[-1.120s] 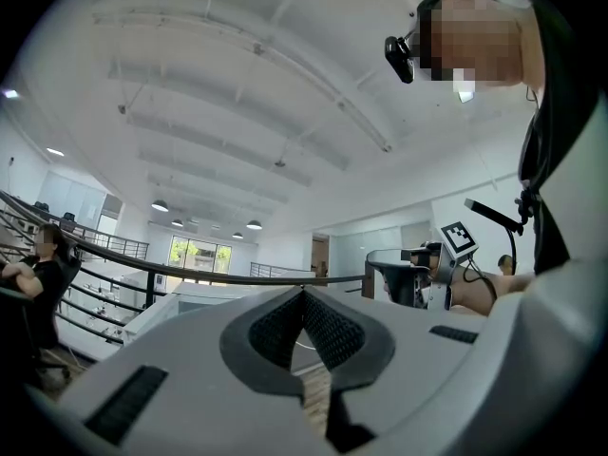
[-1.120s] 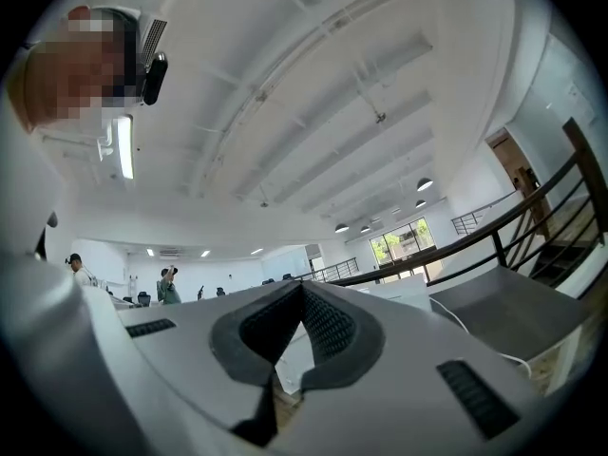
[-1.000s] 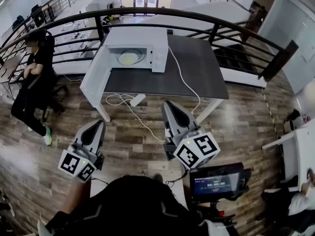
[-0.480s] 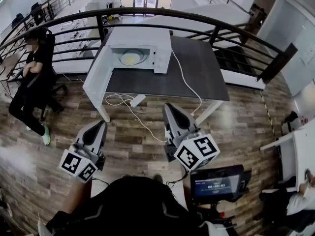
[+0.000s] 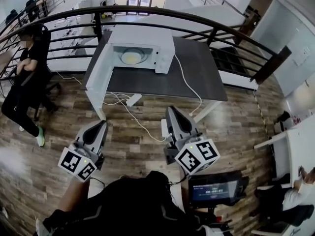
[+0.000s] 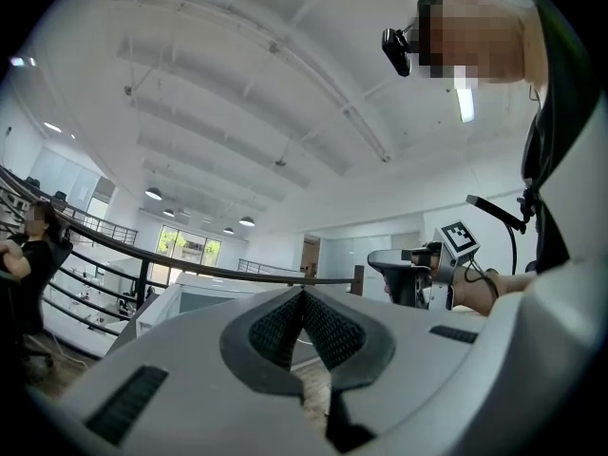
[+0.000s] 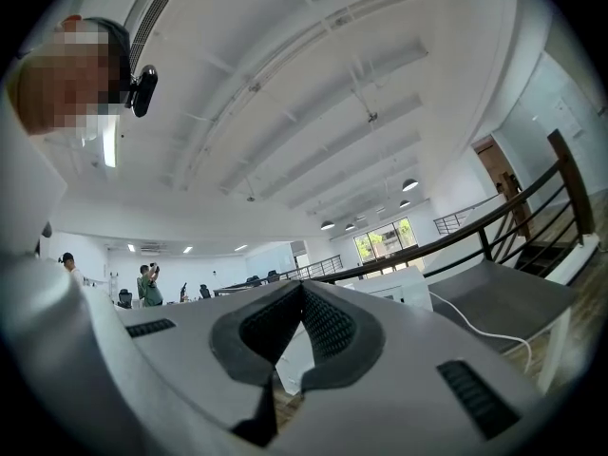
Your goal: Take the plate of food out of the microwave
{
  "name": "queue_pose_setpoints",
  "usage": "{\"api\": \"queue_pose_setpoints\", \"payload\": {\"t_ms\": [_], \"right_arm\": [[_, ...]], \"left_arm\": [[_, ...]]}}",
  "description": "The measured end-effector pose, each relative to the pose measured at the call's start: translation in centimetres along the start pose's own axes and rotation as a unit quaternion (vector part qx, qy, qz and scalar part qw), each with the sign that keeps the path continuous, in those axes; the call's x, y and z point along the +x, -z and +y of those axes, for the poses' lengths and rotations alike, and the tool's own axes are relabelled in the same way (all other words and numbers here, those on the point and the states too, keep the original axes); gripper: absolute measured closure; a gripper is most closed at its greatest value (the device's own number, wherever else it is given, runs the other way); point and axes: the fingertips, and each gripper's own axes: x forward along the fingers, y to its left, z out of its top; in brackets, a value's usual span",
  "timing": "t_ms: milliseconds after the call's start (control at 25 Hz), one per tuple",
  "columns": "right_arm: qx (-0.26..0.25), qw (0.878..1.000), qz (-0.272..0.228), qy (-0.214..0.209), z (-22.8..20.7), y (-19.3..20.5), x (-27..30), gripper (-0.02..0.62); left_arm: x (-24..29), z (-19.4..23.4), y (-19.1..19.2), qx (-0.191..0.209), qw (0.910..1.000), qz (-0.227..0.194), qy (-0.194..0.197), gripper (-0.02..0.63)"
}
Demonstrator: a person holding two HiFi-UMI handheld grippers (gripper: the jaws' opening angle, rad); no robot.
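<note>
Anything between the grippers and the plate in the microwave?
Nothing visible. The door hangs left, clear of the opening; the plate sits exposed inside the microwave, and the table in front is bare. The left gripper and right gripper hover over the floor short of it.

Ahead of you, the microwave (image 5: pixel 142 45) sits on the table's (image 5: pixel 197 77) far left part, its door (image 5: pixel 98 77) swung left and the plate of food (image 5: pixel 132 57) inside. The railing (image 5: pixel 221 26) runs behind the table. Your left gripper (image 5: pixel 101 124) and right gripper (image 5: pixel 172 110) hang side by side, well short of the table.
</note>
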Motion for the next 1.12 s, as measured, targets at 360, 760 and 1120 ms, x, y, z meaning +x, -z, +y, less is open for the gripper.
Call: {"api": "queue_pose_setpoints", "payload": {"t_ms": [360,760,1120], "right_arm": [[0.005,1.000,0.011,0.001,-1.1,1.6,2.7,0.595],[0.027,0.999,0.005,-0.035,-9.8,-0.3,9.9,0.595],[0.050,0.996,-0.015,-0.072,-18.0,-3.6,14.5,0.595]], "left_arm": [[2.1,2.3,0.9,-0.006,0.9999,0.007,0.009,0.603],[11.9,5.0,-0.1,0.021,0.9993,0.006,-0.030,0.603],[20.3,6.3,-0.1,0.039,0.9958,0.019,-0.081,0.603]]}}
